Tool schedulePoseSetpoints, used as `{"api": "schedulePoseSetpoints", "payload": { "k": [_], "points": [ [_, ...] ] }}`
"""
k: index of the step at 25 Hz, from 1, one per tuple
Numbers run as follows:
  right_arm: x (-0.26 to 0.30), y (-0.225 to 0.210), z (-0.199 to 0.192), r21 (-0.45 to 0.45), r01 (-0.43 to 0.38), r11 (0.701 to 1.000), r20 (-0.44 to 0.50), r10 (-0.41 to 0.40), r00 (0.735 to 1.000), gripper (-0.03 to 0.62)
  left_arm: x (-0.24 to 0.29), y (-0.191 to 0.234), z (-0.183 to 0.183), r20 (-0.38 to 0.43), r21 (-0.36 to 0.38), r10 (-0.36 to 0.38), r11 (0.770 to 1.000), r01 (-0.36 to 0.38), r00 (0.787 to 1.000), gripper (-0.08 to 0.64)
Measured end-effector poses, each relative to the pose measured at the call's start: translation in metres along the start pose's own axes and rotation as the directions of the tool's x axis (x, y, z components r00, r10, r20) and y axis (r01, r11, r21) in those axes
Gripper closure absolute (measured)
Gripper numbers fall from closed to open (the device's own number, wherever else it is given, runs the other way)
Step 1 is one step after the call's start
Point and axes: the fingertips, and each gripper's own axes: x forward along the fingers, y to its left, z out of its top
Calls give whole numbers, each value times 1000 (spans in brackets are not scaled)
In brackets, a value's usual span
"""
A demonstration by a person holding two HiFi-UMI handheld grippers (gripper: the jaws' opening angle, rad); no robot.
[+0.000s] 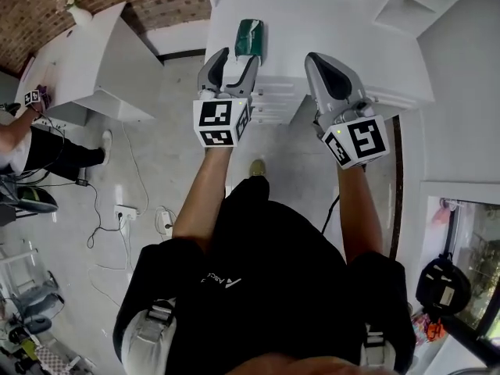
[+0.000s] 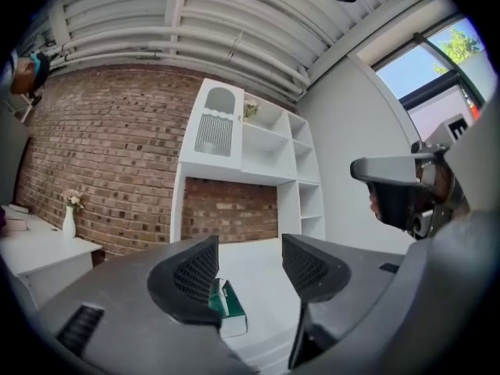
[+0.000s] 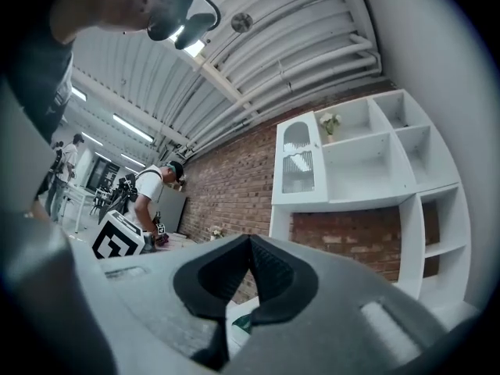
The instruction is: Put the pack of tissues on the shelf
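The green pack of tissues lies flat on the white shelf counter, just beyond the tips of my left gripper. In the left gripper view the pack rests on the surface, partly hidden behind the left jaw, and the left gripper is open with a clear gap and neither pad pressing on the pack. My right gripper hovers to the right over the counter's front edge. Its jaws meet at the tips with nothing held, and a green sliver of the pack shows below them.
Above the counter stands a white shelf unit with open cubbies against a brick wall. Drawer fronts sit under the counter edge. A white table with a vase stands at left, where a person works. Cables lie on the floor.
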Motion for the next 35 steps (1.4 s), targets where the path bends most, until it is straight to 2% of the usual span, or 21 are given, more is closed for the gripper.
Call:
{"api": "schedulePoseSetpoints", "payload": {
  "k": [5,10,15,20,25,30,32,35],
  "points": [
    [50,-35,-39,35,19,999,-49,-18,999,591,61,29,-50,-110,-10,5,1000,-6,994,243],
    [87,-58,-66,42,36,998,-68,-33,997,591,111,54,-101,-218,12,26,1000,-24,976,170],
    [107,-72,-84,40,31,999,-83,-28,996,591,142,65,-156,-342,4,41,999,-42,939,113],
    [115,-88,-97,47,14,999,-103,-9,995,591,163,74,-208,-460,4,67,997,-73,885,80],
    [117,-100,-106,61,-20,998,-124,27,992,591,178,83,-236,-537,3,92,994,-107,838,75],
    [120,-111,-115,68,-39,997,-138,48,989,591,187,80,-252,-590,-23,62,995,-93,805,78],
    [119,-114,-120,74,-38,997,-144,49,988,591,186,80,-259,-610,-9,67,996,-91,790,115],
    [119,-117,-125,80,-39,996,-150,51,987,591,186,82,-260,-608,17,85,995,-94,789,196]
  ]
}}
